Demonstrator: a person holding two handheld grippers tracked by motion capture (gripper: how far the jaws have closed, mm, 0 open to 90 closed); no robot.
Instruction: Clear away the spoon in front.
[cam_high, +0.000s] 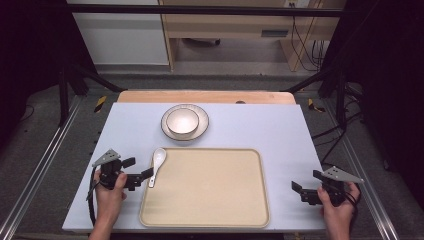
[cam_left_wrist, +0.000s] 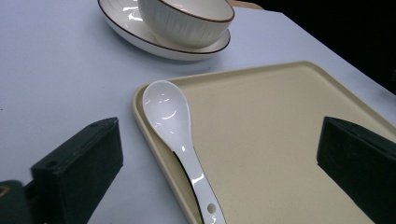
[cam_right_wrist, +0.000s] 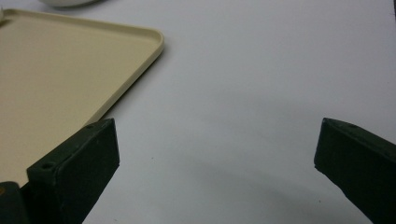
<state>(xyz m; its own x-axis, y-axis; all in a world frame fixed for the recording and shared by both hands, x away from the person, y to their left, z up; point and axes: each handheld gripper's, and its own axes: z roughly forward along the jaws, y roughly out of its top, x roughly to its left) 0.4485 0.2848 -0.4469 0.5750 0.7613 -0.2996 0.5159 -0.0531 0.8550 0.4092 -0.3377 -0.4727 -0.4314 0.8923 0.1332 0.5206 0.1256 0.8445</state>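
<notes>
A white ceramic spoon (cam_high: 157, 165) lies across the left rim of a beige tray (cam_high: 210, 200), its scoop toward the far side. In the left gripper view the spoon (cam_left_wrist: 175, 126) runs along the tray's edge (cam_left_wrist: 154, 140) between the jaws. My left gripper (cam_high: 140, 167) is open, just left of the spoon's handle, with nothing in it. A white bowl (cam_high: 182, 121) sits on a plate (cam_high: 202, 129) beyond the tray. My right gripper (cam_high: 305, 181) is open over bare table, to the right of the tray (cam_right_wrist: 56, 70).
The table has a pale blue-white top (cam_high: 280, 130) with a wooden strip (cam_high: 205, 97) at its far edge. Black frame posts stand at both far corners. In the left gripper view the bowl (cam_left_wrist: 187, 18) and plate (cam_left_wrist: 121, 23) are close ahead.
</notes>
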